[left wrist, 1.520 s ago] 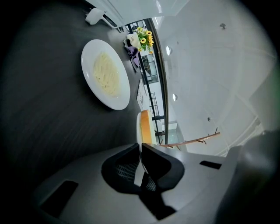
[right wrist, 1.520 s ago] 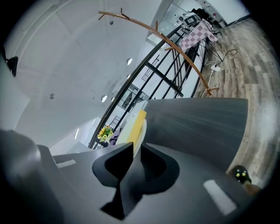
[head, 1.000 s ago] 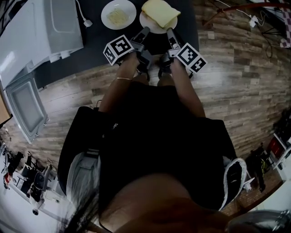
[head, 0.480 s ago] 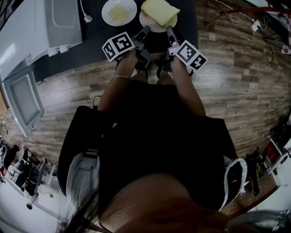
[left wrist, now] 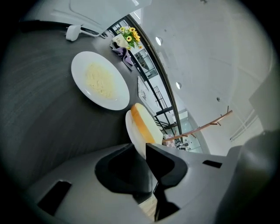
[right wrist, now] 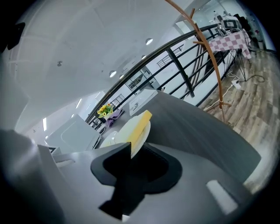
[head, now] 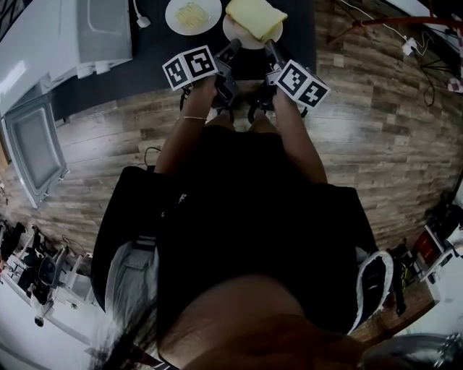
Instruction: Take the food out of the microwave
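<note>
Food rests on two plates on the dark table (head: 145, 69), outside the white microwave (head: 79, 36), whose door (head: 32, 148) stands swung open at far left. Wood floor (head: 376, 123) borders the table's near edge. Left plate (head: 173, 18) holds pale strands (head: 191, 13); right plate (left wrist: 132, 129) holds yellow bread (head: 255, 16). Left gripper (head: 233, 48) and right gripper (head: 269, 48) flank the right plate. Their jaws are apart and have just been opening, with the plate rim in each gap.

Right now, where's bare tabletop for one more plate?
Bare: the dark table in front of the microwave, left of the noodle plate, and a narrow strip right of the bread plate. Crowded: the bread plate's near rim, where the left gripper and right gripper, jaws just opening, straddle it.
</note>
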`<action>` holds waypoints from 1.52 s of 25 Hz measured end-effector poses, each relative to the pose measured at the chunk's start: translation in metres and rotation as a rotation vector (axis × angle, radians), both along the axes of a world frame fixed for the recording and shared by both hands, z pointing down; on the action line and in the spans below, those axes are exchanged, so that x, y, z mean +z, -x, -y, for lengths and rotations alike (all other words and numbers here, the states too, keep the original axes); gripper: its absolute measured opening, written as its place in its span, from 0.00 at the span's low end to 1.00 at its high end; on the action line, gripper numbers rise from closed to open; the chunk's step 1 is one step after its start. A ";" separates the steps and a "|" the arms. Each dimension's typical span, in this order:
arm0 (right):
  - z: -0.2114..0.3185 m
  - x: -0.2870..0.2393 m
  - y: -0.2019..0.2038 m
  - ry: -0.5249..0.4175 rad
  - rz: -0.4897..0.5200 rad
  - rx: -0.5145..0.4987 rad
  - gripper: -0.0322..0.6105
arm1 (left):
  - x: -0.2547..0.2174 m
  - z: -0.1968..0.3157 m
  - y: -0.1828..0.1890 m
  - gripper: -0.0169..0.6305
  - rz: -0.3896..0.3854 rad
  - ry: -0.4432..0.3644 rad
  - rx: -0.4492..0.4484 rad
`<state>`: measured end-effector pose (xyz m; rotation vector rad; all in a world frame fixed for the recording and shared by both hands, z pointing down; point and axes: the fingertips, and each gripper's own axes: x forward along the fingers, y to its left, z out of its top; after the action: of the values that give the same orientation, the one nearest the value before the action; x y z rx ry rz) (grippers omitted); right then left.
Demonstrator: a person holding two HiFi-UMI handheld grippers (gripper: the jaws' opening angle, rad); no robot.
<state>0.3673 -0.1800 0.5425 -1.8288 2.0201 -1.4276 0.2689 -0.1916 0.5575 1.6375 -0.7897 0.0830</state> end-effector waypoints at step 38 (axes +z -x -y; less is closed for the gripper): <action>0.010 -0.048 0.004 -0.197 -0.114 -0.164 0.05 | -0.076 0.031 -0.009 0.04 0.046 -0.358 0.063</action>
<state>0.3632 -0.1905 0.4944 -1.7363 2.3201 -1.1316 0.2777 -0.2225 0.4816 2.0051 -0.8223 0.0242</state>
